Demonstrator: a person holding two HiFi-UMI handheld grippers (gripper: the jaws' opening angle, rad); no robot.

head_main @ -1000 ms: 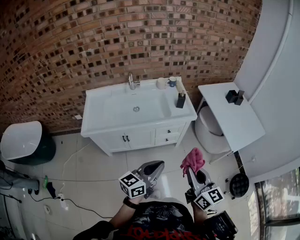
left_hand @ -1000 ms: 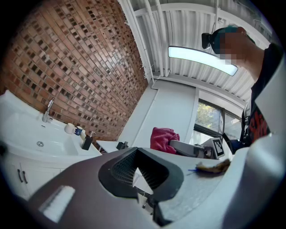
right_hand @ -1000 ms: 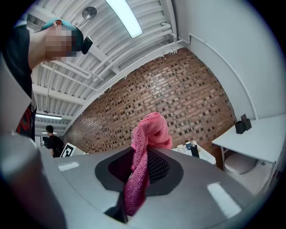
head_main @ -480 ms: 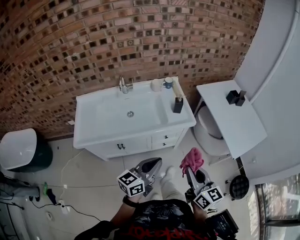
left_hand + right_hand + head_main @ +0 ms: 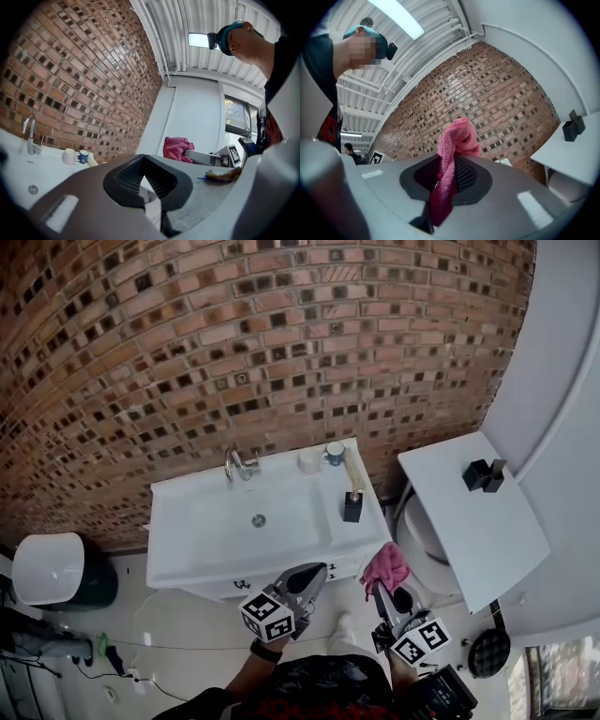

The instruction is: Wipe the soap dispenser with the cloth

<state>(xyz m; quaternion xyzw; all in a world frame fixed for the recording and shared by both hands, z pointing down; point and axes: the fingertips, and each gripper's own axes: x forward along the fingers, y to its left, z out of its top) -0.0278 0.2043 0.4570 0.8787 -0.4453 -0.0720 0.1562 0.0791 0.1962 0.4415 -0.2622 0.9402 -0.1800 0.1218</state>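
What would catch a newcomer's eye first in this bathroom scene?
Probably the bright pink cloth, pinched in the right gripper low in the head view. Next, the big red brick wall behind the white sink, where a small dark soap dispenser stands on the right side of the counter.

A white vanity basin [image 5: 187, 545] with a faucet [image 5: 236, 465], a white cup [image 5: 309, 461] and a blue mug [image 5: 335, 454] stands against the brick wall [image 5: 234, 343], between what appears to be a lidded bin [image 5: 47, 568] and a white side table [image 5: 469, 521].
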